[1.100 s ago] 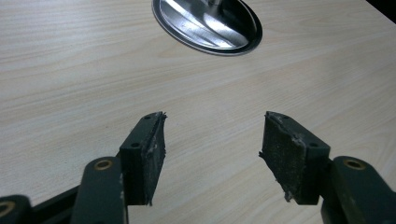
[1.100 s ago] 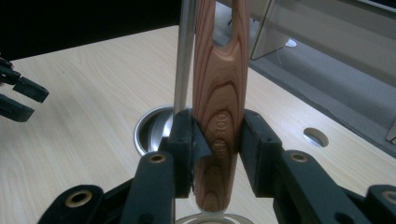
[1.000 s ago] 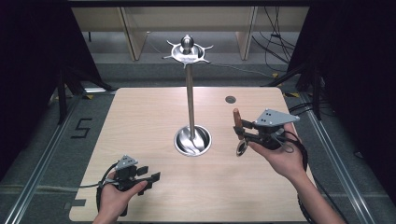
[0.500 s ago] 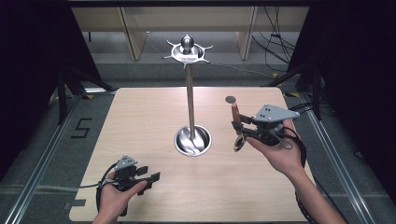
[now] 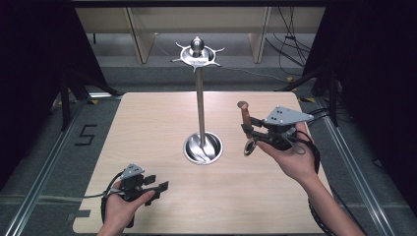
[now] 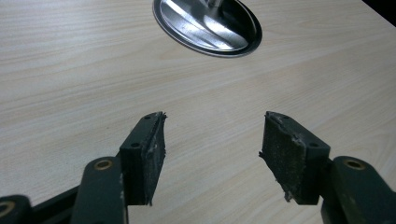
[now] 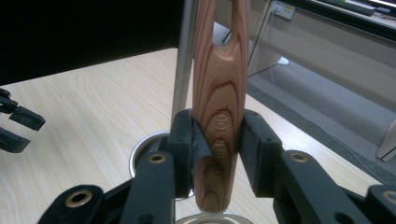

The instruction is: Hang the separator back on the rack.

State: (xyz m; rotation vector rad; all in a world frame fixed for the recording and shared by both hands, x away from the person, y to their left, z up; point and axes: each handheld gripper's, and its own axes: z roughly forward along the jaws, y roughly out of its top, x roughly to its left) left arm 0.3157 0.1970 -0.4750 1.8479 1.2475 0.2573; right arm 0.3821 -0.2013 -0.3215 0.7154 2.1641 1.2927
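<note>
A tall metal stand rises from mid-table: thin pole (image 5: 200,108), round shiny base (image 5: 202,148), hooked crown on top (image 5: 196,53). To its right, above the table, my right gripper (image 5: 247,129) is shut on a wooden utensil handle (image 5: 244,115) held upright, a metal ring (image 5: 249,148) hanging below it. In the right gripper view the jaws (image 7: 219,135) clamp the grained handle (image 7: 221,93) in front of the pole (image 7: 184,60). My left gripper (image 5: 160,189) rests open at the front left, nothing between its pads (image 6: 149,149), with the base (image 6: 208,25) ahead.
A small dark round mark (image 5: 242,104) sits on the table just behind the handle's top end. Wooden shelving (image 5: 142,34) stands beyond the far edge. Cables (image 5: 295,49) lie on the floor at the back right. A "5" marker (image 5: 86,133) is on the floor at left.
My right gripper has risen a little and moved slightly away from me with the wooden-handled utensil. The left gripper has stayed put.
</note>
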